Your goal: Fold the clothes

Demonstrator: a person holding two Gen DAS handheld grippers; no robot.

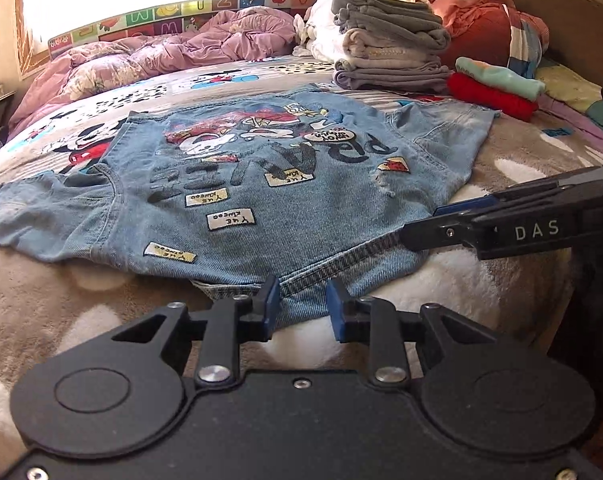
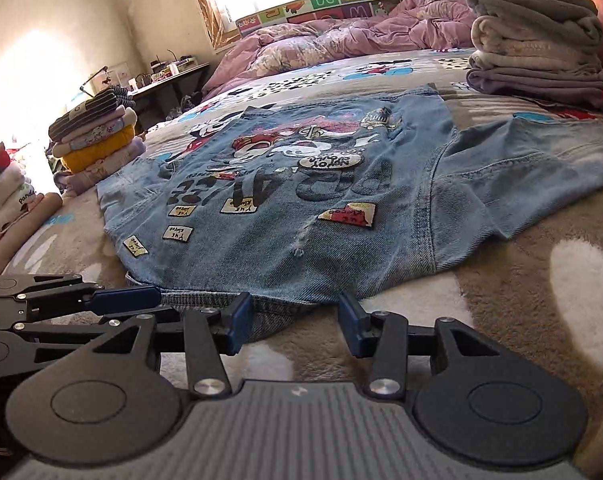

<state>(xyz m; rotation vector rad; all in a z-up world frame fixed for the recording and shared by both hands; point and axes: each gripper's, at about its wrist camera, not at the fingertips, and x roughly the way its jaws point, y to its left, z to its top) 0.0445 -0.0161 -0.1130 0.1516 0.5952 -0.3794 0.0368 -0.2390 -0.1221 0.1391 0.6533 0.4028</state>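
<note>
A blue denim jacket with cartoon patches and lettering lies spread flat on the bed, both sleeves out to the sides. It also fills the middle of the right wrist view. My left gripper is open at the jacket's near edge, with the denim hem lying between its blue pads. My right gripper is open too, its fingers straddling the same near edge further right. In the left wrist view the right gripper comes in side-on over the jacket's right corner. The left gripper shows at the left of the right wrist view.
A cartoon-print blanket covers the bed. Folded stacks stand around the jacket: grey and white towels, red and mint items, a striped-topped stack and pale folded clothes. A crumpled purple duvet lies at the far side.
</note>
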